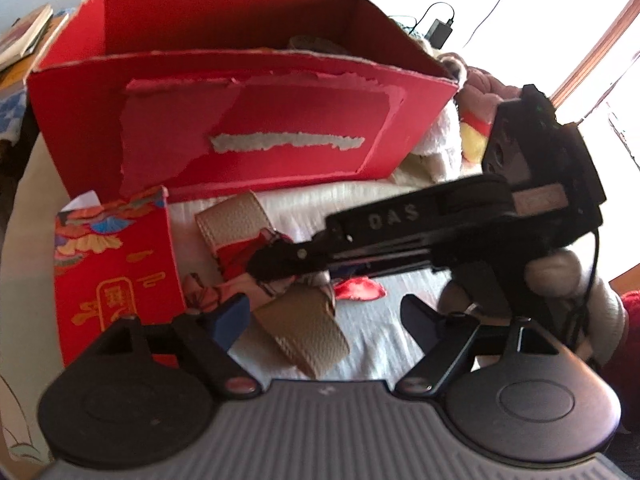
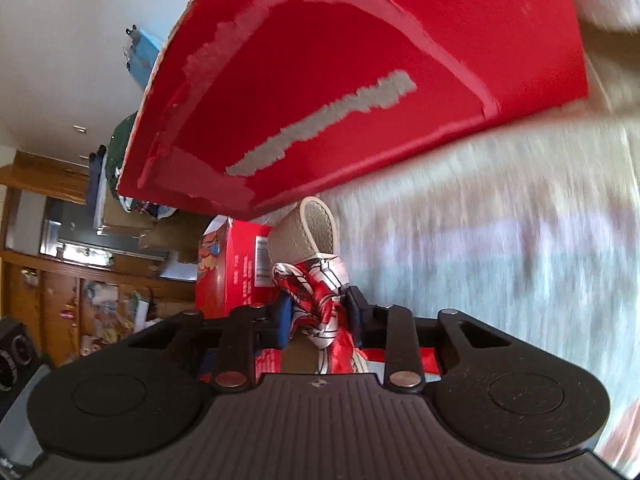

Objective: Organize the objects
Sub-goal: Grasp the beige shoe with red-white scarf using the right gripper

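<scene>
From the left wrist, the left gripper (image 1: 322, 320) hangs with its jaws spread wide and empty over a beige leather strap (image 1: 308, 332) lying on a white ribbed cloth (image 1: 384, 336), with a torn red box (image 1: 240, 120) behind, a smaller patterned red box (image 1: 116, 276) at left, and the right gripper (image 1: 272, 262) reaching in from the right onto a red-and-white scarf (image 1: 240, 256) tied on the strap. From the right wrist, the right gripper (image 2: 320, 316) is clamped on that knotted scarf (image 2: 316, 300), the strap (image 2: 304, 232) beyond it running toward the big red box (image 2: 360, 80).
</scene>
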Available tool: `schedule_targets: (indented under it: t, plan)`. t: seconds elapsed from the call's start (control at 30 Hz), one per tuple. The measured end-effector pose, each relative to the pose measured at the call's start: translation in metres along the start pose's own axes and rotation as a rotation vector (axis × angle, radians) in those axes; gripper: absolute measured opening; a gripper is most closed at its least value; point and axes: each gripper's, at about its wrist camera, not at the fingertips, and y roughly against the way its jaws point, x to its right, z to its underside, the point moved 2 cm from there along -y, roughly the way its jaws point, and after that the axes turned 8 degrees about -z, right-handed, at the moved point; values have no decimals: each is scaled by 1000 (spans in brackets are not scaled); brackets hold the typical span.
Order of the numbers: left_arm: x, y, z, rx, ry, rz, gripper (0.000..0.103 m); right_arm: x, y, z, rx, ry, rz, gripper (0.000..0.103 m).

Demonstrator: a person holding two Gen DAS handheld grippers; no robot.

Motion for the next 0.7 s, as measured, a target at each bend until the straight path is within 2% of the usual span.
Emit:
schedule_targets:
  t: [0.33,0.43,0.6,0.7]
  plan:
    - [11,-23,-3,-59,-44,23,83,23,34,16,39,-87,-15,28]
    - [15,-28,-4,-66,-66,11,84,28,39,16,49,-116,-28,32]
    - [11,-33,-5,-90,-62,-6,85,21,36,12,50,-65,-20,38]
    - [12,-35,-6,-86,-62,-22,86,18,31,10,46,-45,-22,38]
